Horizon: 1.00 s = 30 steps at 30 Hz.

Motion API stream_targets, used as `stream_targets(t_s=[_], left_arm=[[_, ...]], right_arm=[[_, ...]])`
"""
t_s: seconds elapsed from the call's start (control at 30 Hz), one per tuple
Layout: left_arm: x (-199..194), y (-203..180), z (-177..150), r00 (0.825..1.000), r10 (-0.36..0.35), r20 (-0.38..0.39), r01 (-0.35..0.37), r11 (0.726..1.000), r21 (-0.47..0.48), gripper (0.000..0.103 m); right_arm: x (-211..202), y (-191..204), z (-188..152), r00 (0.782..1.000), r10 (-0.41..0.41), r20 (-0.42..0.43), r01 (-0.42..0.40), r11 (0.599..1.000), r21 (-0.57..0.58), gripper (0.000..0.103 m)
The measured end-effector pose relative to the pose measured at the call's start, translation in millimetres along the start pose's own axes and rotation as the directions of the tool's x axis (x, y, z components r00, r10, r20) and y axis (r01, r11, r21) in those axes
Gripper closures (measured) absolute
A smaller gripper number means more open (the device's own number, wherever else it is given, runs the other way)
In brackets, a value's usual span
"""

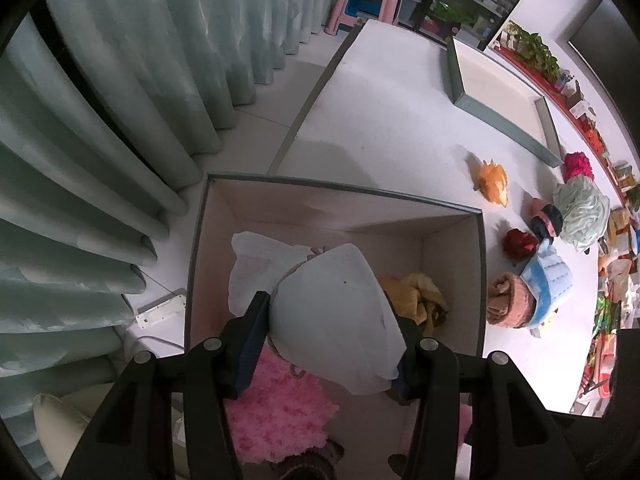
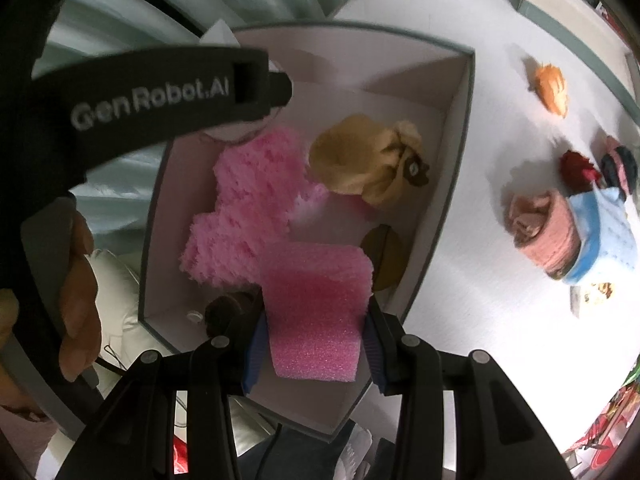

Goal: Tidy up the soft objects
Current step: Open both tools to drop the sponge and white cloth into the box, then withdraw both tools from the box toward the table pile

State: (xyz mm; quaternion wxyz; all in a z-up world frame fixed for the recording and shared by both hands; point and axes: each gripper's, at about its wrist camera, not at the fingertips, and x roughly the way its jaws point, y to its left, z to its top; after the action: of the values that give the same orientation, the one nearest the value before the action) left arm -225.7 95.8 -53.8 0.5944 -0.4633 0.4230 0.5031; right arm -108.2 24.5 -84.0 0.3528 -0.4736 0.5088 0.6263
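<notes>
My left gripper [image 1: 328,344] is shut on a white soft bundle [image 1: 336,320] and holds it over the open storage box [image 1: 340,190]. In the right wrist view my right gripper [image 2: 314,344] is shut on a pink sponge block [image 2: 316,312], above the near side of the same box [image 2: 456,152]. Inside the box lie a fluffy pink cloth [image 2: 244,208], a yellow cloth [image 2: 368,160] and a brown round thing [image 2: 384,252]. The left gripper's body [image 2: 160,92] crosses the upper left of that view, with a hand [image 2: 80,292] on its grip.
On the white table [image 1: 380,120] to the right of the box lie an orange soft thing [image 1: 494,180], a red one [image 1: 518,242], a pale green fluffy ball [image 1: 584,212], a rolled pink towel [image 1: 512,300] and a blue cloth [image 1: 550,280]. A grey tray [image 1: 500,116] stands farther back. Curtains [image 1: 100,140] hang at left.
</notes>
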Motion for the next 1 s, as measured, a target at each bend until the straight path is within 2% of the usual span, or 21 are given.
stream_targets(t_s=[0.03, 0.07, 0.13, 0.17, 0.2, 0.23, 0.27, 0.4, 0.43, 0.47, 0.53, 0.57, 0.83, 0.93, 1.0], left_arm=[[1, -1, 0, 1.0, -0.001, -0.005, 0.001, 1.0, 0.006, 0.05], [3, -1, 0, 1.0, 0.002, -0.013, -0.002, 1.0, 0.01, 0.044], [3, 0, -1, 1.0, 0.008, -0.021, -0.008, 1.0, 0.01, 0.036], [3, 0, -1, 1.0, 0.01, -0.021, -0.01, 1.0, 0.007, 0.028], [2, 1, -2, 1.0, 0.01, -0.021, -0.01, 1.0, 0.004, 0.022], [1, 1, -2, 1.0, 0.006, -0.018, -0.006, 1.0, 0.002, 0.012], [-1, 1, -2, 1.0, 0.002, -0.011, -0.002, 1.0, 0.001, 0.007], [-14, 3, -2, 1.0, -0.014, 0.012, 0.014, 1.0, -0.009, 0.006], [-16, 3, -2, 1.0, -0.019, 0.016, 0.019, 1.0, -0.015, 0.0], [-20, 4, -2, 1.0, -0.022, 0.022, 0.022, 1.0, -0.022, 0.001], [-27, 5, -4, 0.999, -0.029, 0.026, 0.03, 0.999, -0.032, 0.001], [-30, 5, -6, 0.999, -0.028, 0.028, 0.029, 0.999, -0.036, 0.001], [-41, -12, -34, 1.0, -0.015, -0.016, 0.014, 1.0, -0.019, 0.001], [-43, -26, -49, 0.998, -0.042, -0.048, 0.042, 0.999, -0.005, 0.001], [-44, -38, -60, 0.995, -0.062, -0.075, 0.062, 0.998, 0.006, 0.001]], right_arm=[[3, -1, -1, 1.0, 0.004, -0.008, -0.004, 1.0, 0.005, 0.057], [5, -1, -2, 1.0, 0.011, -0.017, -0.011, 1.0, 0.012, 0.053], [6, -4, -3, 1.0, 0.01, -0.017, -0.009, 1.0, 0.029, 0.039], [5, -5, -4, 1.0, 0.011, -0.014, -0.011, 0.999, 0.032, 0.03], [4, -6, -5, 0.999, 0.033, -0.009, -0.033, 0.999, 0.037, 0.027], [1, -7, -6, 0.999, 0.045, -0.003, -0.045, 0.998, 0.042, 0.026], [-3, -6, -6, 0.999, 0.048, 0.006, -0.049, 0.998, 0.042, 0.024], [-18, -6, -7, 0.999, 0.018, 0.043, -0.019, 0.999, 0.029, 0.02], [-23, -7, -8, 0.999, 0.012, 0.051, -0.014, 0.999, 0.029, 0.017], [-26, -9, -9, 0.998, 0.009, 0.055, -0.011, 0.999, 0.032, 0.015], [-33, -16, -12, 0.998, 0.01, 0.068, -0.014, 0.999, 0.048, 0.002], [-35, -17, -17, 0.997, 0.01, 0.078, -0.015, 0.998, 0.057, 0.0], [-49, -56, -40, 0.994, -0.008, 0.11, -0.01, 0.987, 0.16, 0.0], [-50, -74, -55, 0.994, 0.003, 0.106, -0.025, 0.978, 0.208, 0.0], [-47, -87, -67, 0.996, -0.014, 0.083, -0.007, 0.969, 0.248, 0.0]])
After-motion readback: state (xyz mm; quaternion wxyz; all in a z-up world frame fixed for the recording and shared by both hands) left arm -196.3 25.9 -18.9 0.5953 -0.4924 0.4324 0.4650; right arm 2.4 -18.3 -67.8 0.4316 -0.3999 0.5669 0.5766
